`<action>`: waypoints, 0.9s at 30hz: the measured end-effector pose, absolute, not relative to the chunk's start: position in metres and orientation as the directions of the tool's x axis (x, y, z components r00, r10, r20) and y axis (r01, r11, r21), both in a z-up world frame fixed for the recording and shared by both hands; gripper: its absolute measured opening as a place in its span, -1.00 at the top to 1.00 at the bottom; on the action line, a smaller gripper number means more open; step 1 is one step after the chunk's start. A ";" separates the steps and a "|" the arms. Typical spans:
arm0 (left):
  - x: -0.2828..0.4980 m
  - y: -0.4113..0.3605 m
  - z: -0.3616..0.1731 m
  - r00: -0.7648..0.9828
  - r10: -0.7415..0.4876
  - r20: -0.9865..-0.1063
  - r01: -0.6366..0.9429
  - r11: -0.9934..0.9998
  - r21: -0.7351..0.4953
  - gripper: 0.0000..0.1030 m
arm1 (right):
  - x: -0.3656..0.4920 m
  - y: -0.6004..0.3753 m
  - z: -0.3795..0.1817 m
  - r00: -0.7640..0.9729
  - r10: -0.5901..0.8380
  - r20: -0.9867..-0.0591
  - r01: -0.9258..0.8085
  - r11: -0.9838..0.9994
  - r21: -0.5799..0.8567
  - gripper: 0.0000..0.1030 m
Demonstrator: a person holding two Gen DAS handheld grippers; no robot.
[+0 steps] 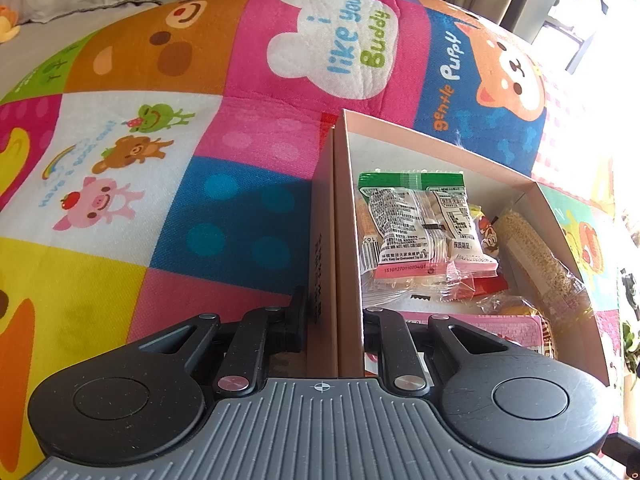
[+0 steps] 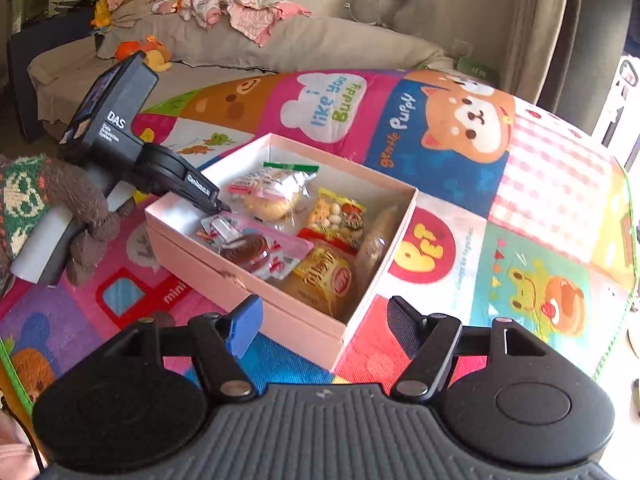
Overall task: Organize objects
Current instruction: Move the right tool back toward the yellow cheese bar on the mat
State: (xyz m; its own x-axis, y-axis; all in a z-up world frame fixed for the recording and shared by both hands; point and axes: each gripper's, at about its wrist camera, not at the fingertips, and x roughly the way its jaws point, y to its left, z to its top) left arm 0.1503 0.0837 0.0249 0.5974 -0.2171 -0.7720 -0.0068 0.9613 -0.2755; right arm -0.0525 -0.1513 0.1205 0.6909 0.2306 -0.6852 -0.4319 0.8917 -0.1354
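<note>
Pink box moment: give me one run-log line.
stage: snacks packed | left gripper: shut on pink box wall | right gripper: open, empty, near box corner | snack packets: inside box | surface: play mat

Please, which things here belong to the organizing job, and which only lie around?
Belong to the job:
- pink cardboard box
- wrapped snack packets inside it
- left gripper, shut on the box wall
- right gripper, open

Only lying around:
- colourful cartoon play mat
- grey sofa
- orange plush toy
</note>
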 end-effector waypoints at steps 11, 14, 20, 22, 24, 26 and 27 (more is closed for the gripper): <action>0.151 0.082 0.026 0.596 -0.202 -0.777 -0.007 0.966 -0.257 0.66 | -0.109 -0.189 0.102 0.542 0.329 -0.774 -0.490 0.871 0.027 -0.64; 0.151 0.081 0.026 0.596 -0.197 -0.779 -0.009 0.968 -0.252 0.67 | -0.119 -0.176 0.089 0.453 0.381 -0.806 -0.574 0.817 0.064 -0.64; 0.152 0.080 0.027 0.594 -0.192 -0.781 -0.009 0.970 -0.245 0.67 | -0.113 -0.162 0.069 0.413 0.335 -0.847 -0.566 0.823 0.049 -0.18; 0.152 0.079 0.027 0.594 -0.191 -0.781 -0.009 0.970 -0.244 0.67 | -0.107 -0.166 0.069 0.446 0.307 -0.841 -0.529 0.848 0.029 -0.18; 0.151 0.079 0.027 0.595 -0.191 -0.781 -0.009 0.970 -0.243 0.67 | -0.097 -0.176 0.072 0.477 0.287 -0.831 -0.478 0.878 0.028 -0.21; 0.151 0.079 0.027 0.595 -0.190 -0.781 -0.009 0.970 -0.243 0.67 | -0.091 -0.187 0.075 0.514 0.262 -0.817 -0.421 0.907 0.026 -0.24; 0.151 0.079 0.026 0.595 -0.190 -0.781 -0.009 0.970 -0.242 0.67 | -0.089 -0.191 0.076 0.536 0.227 -0.813 -0.392 0.920 -0.002 -0.24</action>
State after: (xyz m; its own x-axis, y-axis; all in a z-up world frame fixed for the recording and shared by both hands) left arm 0.1515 0.0793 0.0265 0.5947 -0.1899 -0.7812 -0.0085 0.9701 -0.2424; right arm -0.0888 -0.1910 0.0757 0.5359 0.2269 -0.8133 -0.3923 0.9199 -0.0018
